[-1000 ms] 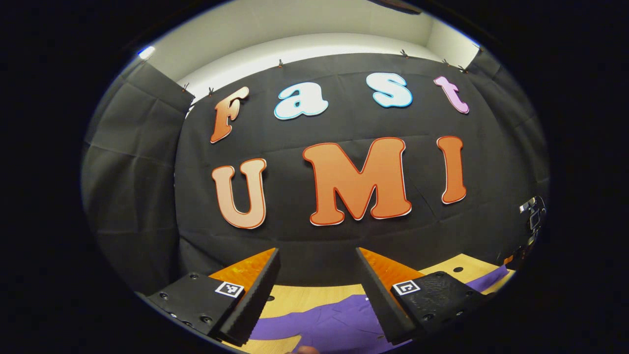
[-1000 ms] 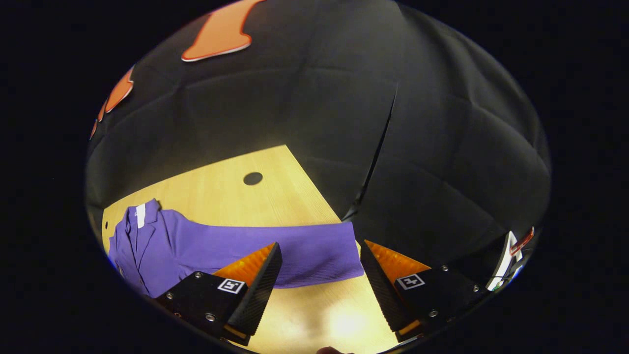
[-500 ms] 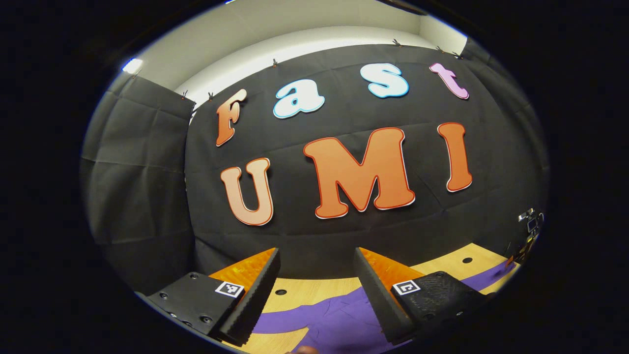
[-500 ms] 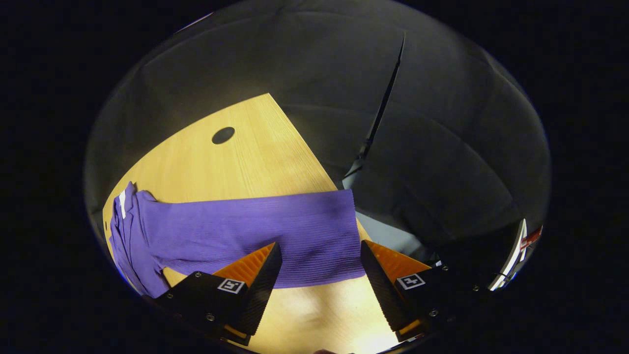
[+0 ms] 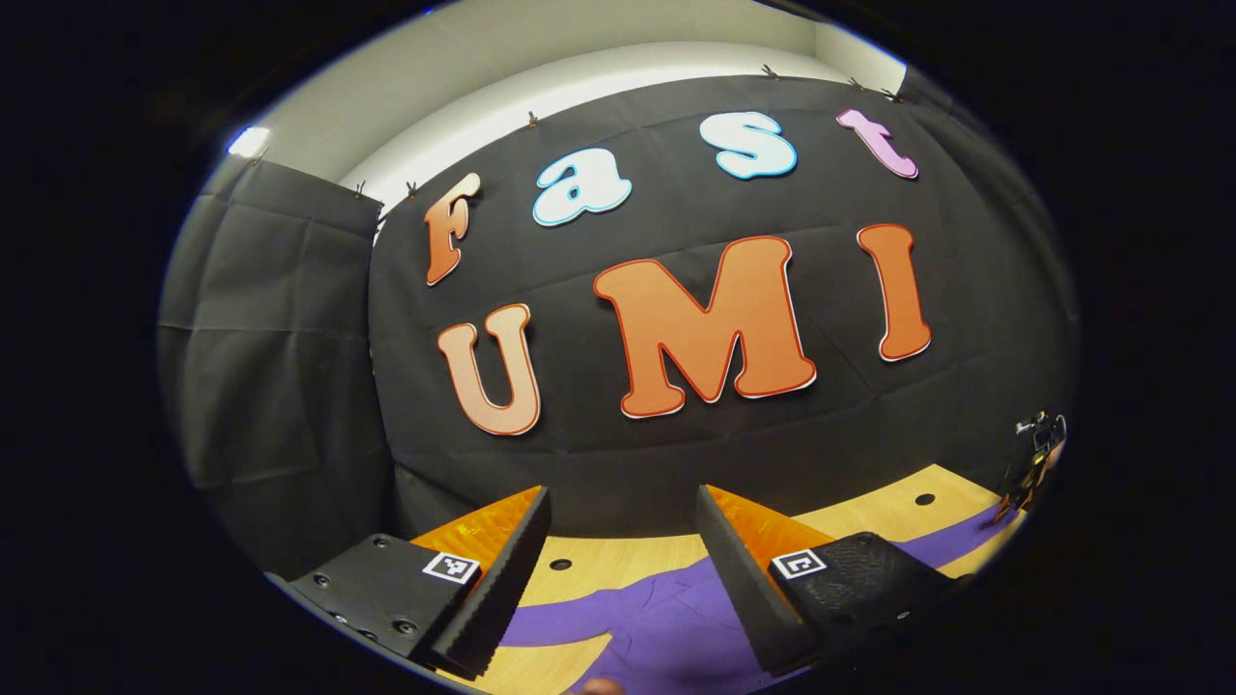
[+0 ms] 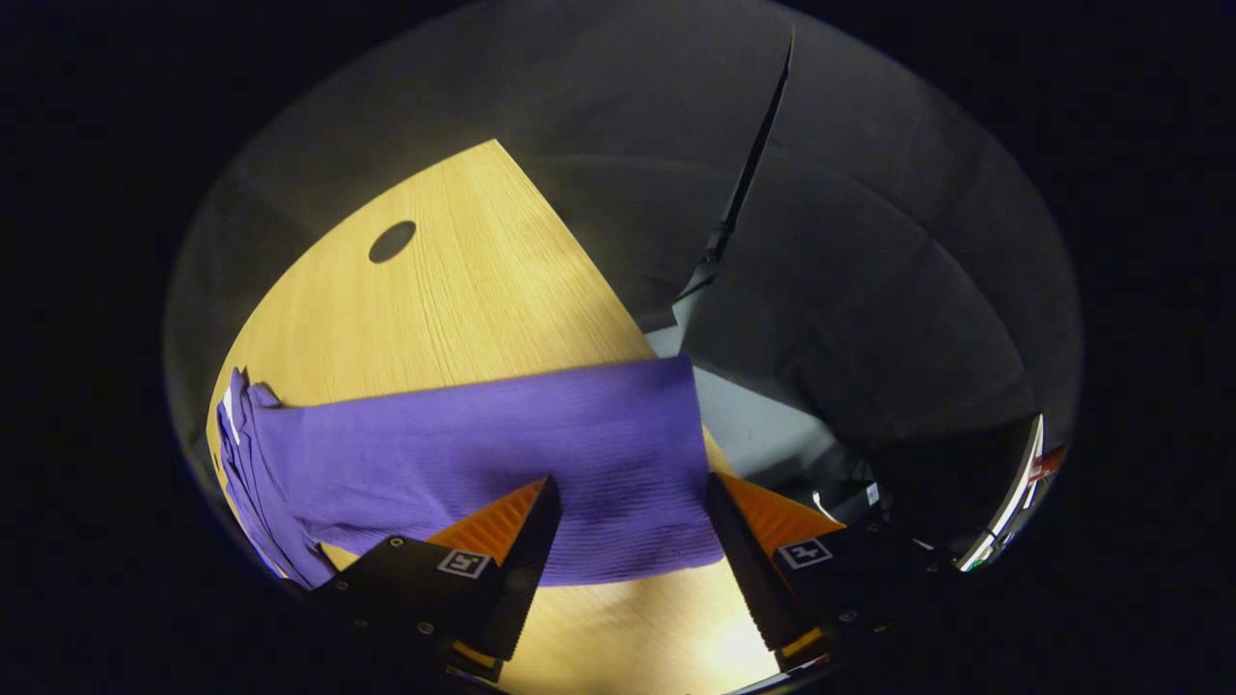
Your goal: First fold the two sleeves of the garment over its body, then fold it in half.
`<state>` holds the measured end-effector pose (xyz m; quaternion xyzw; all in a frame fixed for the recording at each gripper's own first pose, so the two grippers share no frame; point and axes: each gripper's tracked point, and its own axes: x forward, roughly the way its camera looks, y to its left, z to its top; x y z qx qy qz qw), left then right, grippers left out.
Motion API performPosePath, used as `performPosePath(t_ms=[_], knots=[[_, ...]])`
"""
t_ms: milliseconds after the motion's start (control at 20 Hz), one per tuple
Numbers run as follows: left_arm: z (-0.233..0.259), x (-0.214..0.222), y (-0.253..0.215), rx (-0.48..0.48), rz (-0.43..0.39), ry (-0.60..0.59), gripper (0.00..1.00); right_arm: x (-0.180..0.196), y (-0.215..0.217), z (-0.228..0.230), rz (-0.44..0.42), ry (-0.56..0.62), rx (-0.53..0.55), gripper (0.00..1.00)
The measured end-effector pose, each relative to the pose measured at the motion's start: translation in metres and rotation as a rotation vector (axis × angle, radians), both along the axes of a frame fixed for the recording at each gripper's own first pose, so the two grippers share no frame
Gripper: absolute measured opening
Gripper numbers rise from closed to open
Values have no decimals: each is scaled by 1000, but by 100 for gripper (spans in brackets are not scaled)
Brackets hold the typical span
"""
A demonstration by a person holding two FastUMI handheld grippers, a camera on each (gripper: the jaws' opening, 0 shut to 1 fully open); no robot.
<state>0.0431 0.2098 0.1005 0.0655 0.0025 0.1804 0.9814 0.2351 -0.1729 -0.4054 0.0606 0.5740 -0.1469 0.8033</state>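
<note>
Black cloth [image 5: 290, 367] walls the booth on all sides; pale wall strip [image 5: 541, 58] shows above it in left gripper view. Wooden table [image 6: 454, 280] w/ a dark round hole [image 6: 392, 241] sits below; its far corner runs up to the cloth in right gripper view.

Hard to see: purple garment [image 6: 502, 454] is cut off at the lower left edge of right gripper view, where the bunched collar end w/ a small white tag [image 6: 229, 403] curves out of sight. One long ribbed part, prob. a sleeve, lies flat across the table, its cuff end near the table's right edge. In left gripper view the garment [image 5: 666, 627] is partly behind the fingers and cut off at the bottom; can't tell which part it is. Small dark rig [image 5: 1035, 454] at far right of that view is too tiny to make out. Pale fingertip sliver [image 5: 603, 686] at bottom edge.

No containers.

Right gripper [image 6: 628, 526]: tipped down toward the table, fingers spread wide, sleeve showing in the gap between them; contact w/ fabric can't be told, nothing pinched. Left gripper [image 5: 623, 536]: pointed nearly level at the back cloth, low over the table, fingers wide apart, nothing between them.
</note>
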Motion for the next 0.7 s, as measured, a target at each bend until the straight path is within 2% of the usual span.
performPosePath(t_ms=[100, 150, 250, 350, 450, 700], knots=[[-3, -3, 1, 2, 6, 11, 94, 1, 2, -5, -5, 21, 11, 88], [-5, -3, 2, -1, 10, 19, 94, 3, 2, -6, -17, 25, 22, 75], [-8, -5, 5, -8, 22, 24, 94, 0, -3, -6, -47, 16, 42, 31], [-12, -6, 8, -21, 25, 31, 94, 0, 3, -4, -72, 14, 100, 13], [-15, -8, 14, -27, 27, 35, 94, 3, 11, 7, -62, -14, 122, 6], [-28, -12, 40, -55, 42, 48, 94, 9, 48, 50, -45, -92, 171, 5]])
